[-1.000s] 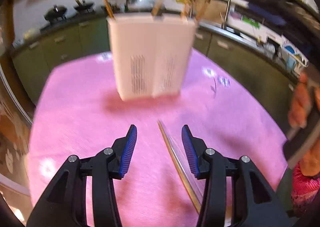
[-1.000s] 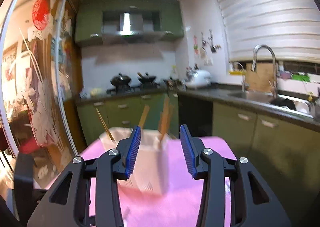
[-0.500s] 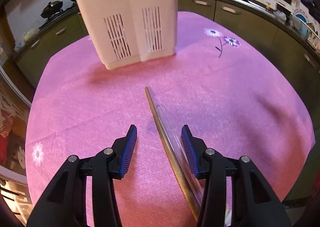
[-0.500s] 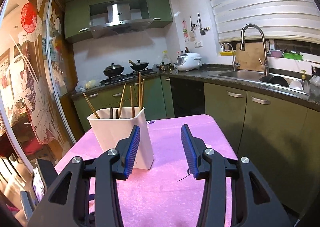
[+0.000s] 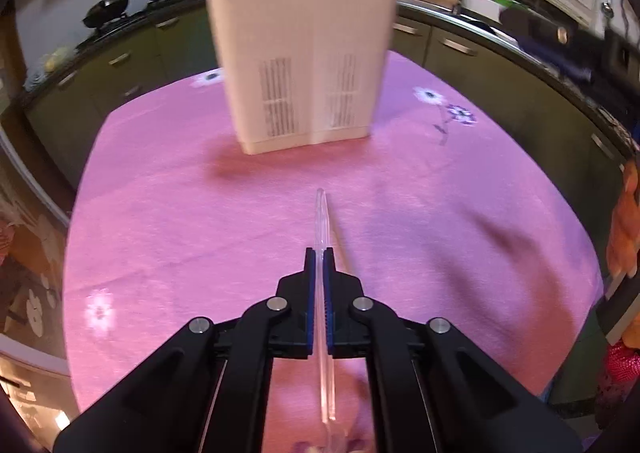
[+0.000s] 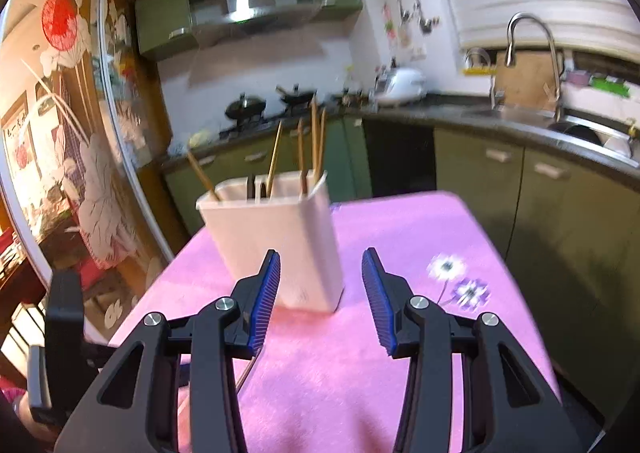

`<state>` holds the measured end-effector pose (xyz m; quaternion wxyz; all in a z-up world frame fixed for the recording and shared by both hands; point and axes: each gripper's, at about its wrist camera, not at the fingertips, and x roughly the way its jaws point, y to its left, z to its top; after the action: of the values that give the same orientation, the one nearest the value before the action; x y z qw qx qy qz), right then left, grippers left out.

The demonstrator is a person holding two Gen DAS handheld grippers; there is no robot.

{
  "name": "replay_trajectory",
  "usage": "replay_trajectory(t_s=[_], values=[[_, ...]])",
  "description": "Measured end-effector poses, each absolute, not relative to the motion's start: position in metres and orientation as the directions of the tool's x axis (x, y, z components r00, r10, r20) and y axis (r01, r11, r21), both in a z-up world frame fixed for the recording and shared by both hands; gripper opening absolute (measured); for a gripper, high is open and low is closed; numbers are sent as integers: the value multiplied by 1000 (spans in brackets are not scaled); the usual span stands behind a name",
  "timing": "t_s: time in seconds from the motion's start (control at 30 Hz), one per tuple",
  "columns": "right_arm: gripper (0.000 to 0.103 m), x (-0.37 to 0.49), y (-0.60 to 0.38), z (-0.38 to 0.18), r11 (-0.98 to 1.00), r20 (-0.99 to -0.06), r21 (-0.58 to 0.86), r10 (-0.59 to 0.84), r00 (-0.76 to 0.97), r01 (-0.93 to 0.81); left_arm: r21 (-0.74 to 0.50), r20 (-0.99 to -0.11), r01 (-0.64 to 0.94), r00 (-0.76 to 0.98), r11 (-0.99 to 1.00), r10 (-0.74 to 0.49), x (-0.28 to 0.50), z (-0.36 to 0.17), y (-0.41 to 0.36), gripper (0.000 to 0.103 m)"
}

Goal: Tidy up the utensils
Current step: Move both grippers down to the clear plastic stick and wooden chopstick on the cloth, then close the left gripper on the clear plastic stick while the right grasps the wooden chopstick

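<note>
— Holding something, is it, that left gripper (image 5: pixel 319 253)?

— Yes. Its jaws are pressed tight on a clear plastic utensil (image 5: pixel 322 221). The clear tip sticks out in front, over the pink tabletop (image 5: pixel 168 213). I cannot tell if it is a spoon or a fork.

— Where is the white holder (image 5: pixel 302 61)?

— It stands upright farther back on the tabletop, well apart from the utensil. Wooden chopsticks (image 6: pixel 314 141) poke out of its top.

— And the right gripper (image 6: pixel 321 265)?

— Its jaws are wide apart with nothing between them. It hangs above the tabletop, near the white holder.
</note>
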<state>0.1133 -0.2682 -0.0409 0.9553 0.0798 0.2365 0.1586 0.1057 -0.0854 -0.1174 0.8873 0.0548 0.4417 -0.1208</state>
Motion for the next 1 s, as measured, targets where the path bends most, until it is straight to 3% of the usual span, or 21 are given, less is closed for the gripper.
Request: replay_trajectory(t_s=[0.17,0.23,0.27,0.3,0.43,0.57,0.63,0.7,0.83,1.0], values=[[45,128,-242,-65,932,-532,230,362,765,-281,-21,-838,219,528,975,-137,116,-135,-70,4],[54,133,-225,-78,928,-593,225,372,714,-296,-35,-846,208,515,978,-140,117,-140,-67,18],[55,135,-213,-88,929,-633,209,366,682,-305,-36,-848,203,512,978,-137,116,-141,-66,32],[55,136,-204,-95,929,-660,200,363,657,-312,-29,-850,205,510,978,-132,117,-143,-66,34],[52,139,-166,-130,929,-756,164,335,562,-332,-13,-857,202,503,979,-115,118,-148,-65,34],[46,138,-157,-140,944,-760,146,299,577,-296,2,-856,221,505,975,-113,116,-147,-64,34],[46,141,-168,-135,954,-743,165,288,604,-252,8,-854,235,507,972,-115,115,-147,-64,26],[46,143,-185,-129,962,-731,185,272,626,-202,13,-856,257,503,966,-122,116,-147,-62,11],[46,148,-204,-124,960,-744,214,279,607,-179,34,-855,271,507,962,-112,117,-148,-54,10],[46,142,-173,-130,945,-779,172,303,548,-278,49,-854,227,515,973,-77,119,-148,-34,10]])
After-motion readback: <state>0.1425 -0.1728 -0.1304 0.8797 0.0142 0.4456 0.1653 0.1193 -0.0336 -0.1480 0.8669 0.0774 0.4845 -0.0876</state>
